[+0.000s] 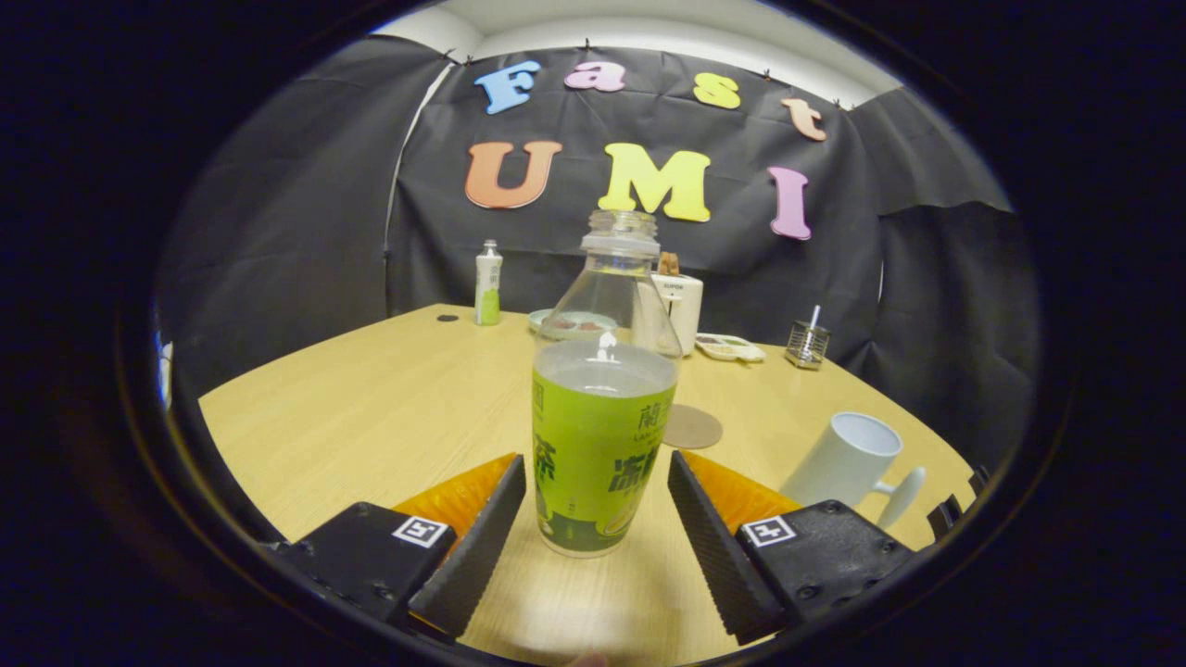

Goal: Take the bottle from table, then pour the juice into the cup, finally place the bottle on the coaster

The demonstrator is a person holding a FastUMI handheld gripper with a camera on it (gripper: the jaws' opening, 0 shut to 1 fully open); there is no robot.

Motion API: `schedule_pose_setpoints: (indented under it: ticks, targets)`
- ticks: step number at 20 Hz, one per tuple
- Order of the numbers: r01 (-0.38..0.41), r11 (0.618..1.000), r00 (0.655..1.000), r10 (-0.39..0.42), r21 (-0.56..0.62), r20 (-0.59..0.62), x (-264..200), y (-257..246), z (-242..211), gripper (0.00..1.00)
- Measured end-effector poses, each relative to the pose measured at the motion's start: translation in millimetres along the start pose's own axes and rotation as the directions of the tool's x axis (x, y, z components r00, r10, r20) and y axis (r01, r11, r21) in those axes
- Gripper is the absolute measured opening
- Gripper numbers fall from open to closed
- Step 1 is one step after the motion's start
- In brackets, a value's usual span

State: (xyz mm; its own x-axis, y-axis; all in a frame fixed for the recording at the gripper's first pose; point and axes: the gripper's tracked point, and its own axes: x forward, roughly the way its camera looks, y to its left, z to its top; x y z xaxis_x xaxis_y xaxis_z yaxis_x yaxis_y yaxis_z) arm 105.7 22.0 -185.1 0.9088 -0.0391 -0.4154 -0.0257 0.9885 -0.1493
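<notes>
Gripper spread wide around the bottle, fingers flanking it with a small gap either side, neither clearly touching. Bottle upright on the table, uncapped, green juice filling the labelled lower part. Coaster just beyond, partly hidden behind the bottle. White cup right of the fingers. Small far-edge items hard to identify.

I'm seeing even, soft overhead light warming the desk; a faint shadow is lying under the bottle, whose clear shoulder is catching small glints, and fisheye distortion is bending the desk's far edges, slightly softening them
</notes>
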Motion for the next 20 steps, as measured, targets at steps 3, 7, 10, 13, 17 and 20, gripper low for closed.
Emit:
schedule_pose_setpoints:
  ticks: [3, 7, 10, 13, 17, 20]
  targets:
    - [-0.001, 1.000, 1.000, 0.001, -0.011, -0.007, 3.6, 1.7, -0.3, 0.94]
    - [-0.003, 1.000, 1.000, 0.003, 0.002, -0.002, 5.4, 0.7, 3.0, 0.85]
    - [-0.008, 1.000, 1.000, 0.008, 0.014, -0.014, 8.2, 2.2, 4.3, 0.82]
    - [-0.031, 0.996, 0.999, 0.034, 0.084, -0.032, 7.5, 8.3, 10.0, 0.79]
    - [-0.056, 0.987, 0.998, 0.061, 0.150, -0.026, -1.5, 15.5, 30.8, 0.77]
    - [-0.103, 0.957, 0.993, 0.115, 0.269, -0.028, -12.1, 18.7, 43.1, 0.77]
